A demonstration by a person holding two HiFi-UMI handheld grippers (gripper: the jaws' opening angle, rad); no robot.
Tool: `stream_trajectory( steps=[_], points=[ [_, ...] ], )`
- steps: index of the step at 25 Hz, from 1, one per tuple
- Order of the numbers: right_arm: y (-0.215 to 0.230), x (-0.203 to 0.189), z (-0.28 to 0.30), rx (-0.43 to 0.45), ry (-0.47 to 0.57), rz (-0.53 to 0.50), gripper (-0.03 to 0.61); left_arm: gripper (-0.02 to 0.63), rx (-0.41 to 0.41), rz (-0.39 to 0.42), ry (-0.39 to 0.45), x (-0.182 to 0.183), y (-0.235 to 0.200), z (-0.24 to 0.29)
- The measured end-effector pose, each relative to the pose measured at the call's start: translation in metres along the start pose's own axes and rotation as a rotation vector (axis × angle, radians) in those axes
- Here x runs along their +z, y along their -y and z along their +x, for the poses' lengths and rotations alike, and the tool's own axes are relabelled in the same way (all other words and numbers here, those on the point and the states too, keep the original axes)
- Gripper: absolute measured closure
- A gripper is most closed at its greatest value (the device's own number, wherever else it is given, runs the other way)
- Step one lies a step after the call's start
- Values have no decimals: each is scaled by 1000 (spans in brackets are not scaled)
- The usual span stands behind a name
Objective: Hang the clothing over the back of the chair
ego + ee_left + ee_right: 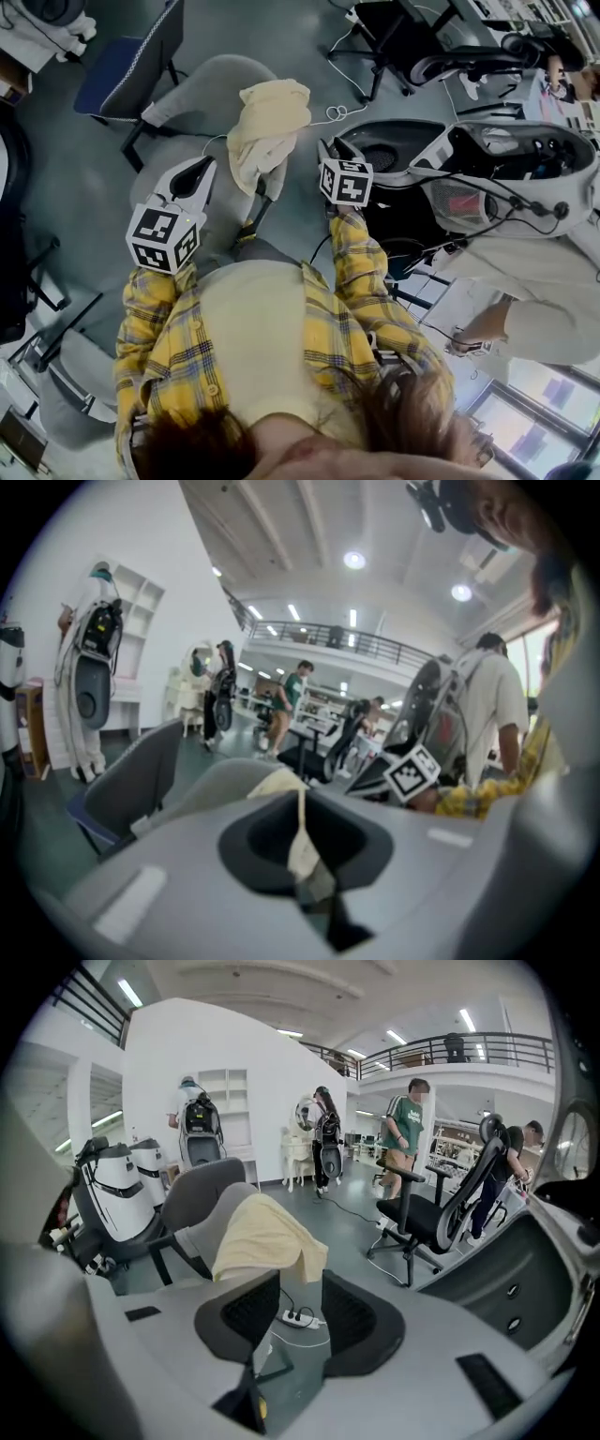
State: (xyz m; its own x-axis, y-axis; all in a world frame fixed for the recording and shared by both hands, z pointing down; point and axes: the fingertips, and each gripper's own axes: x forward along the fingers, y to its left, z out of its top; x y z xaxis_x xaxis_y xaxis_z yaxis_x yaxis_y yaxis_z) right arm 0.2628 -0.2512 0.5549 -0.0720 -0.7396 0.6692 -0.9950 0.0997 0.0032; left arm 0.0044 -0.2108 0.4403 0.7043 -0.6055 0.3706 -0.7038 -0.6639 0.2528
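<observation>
The pale yellow clothing is soft matt cloth, a bit fuzzy, rumpled over the light grey chair, whose back looks like matt woven upholstery. The left tongs and right tongs have smooth matt grey plastic shells. The right ones' black inner pads look textured and rubbery. The marker cubes are flat matt print. The grey-green floor is smooth with a dull sheen. The yellow plaid sleeves look like soft flannel.

Even overhead light, fisheye-warped edges
</observation>
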Motion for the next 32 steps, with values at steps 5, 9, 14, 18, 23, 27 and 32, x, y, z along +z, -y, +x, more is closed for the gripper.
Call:
stream_trajectory(
  steps=[5, 9, 14, 18, 23, 27, 32],
  points=[
    [-30, 19, -29, 62, 96, 38, 469, 606, 14, -3, 22, 6, 2, -14],
    [-49, 33, -46, 92, 166, 52, 506, 606, 31, -14, 41, 8, -1, -22],
    [-72, 45, -67, 173, 226, 122, 523, 606, 44, -27, 57, 10, -1, -30],
    [-89, 55, -82, 209, 264, 125, 528, 606, 53, -28, 65, 12, -1, -36],
    [-102, 61, -96, 237, 296, 124, 534, 606, 63, -42, 74, 10, -3, -47],
    [-115, 66, -105, 269, 320, 118, 544, 606, 78, -56, 83, 10, -7, -53],
    [-135, 71, -112, 313, 335, 108, 554, 606, 94, -67, 91, 9, -12, -56]
  ],
)
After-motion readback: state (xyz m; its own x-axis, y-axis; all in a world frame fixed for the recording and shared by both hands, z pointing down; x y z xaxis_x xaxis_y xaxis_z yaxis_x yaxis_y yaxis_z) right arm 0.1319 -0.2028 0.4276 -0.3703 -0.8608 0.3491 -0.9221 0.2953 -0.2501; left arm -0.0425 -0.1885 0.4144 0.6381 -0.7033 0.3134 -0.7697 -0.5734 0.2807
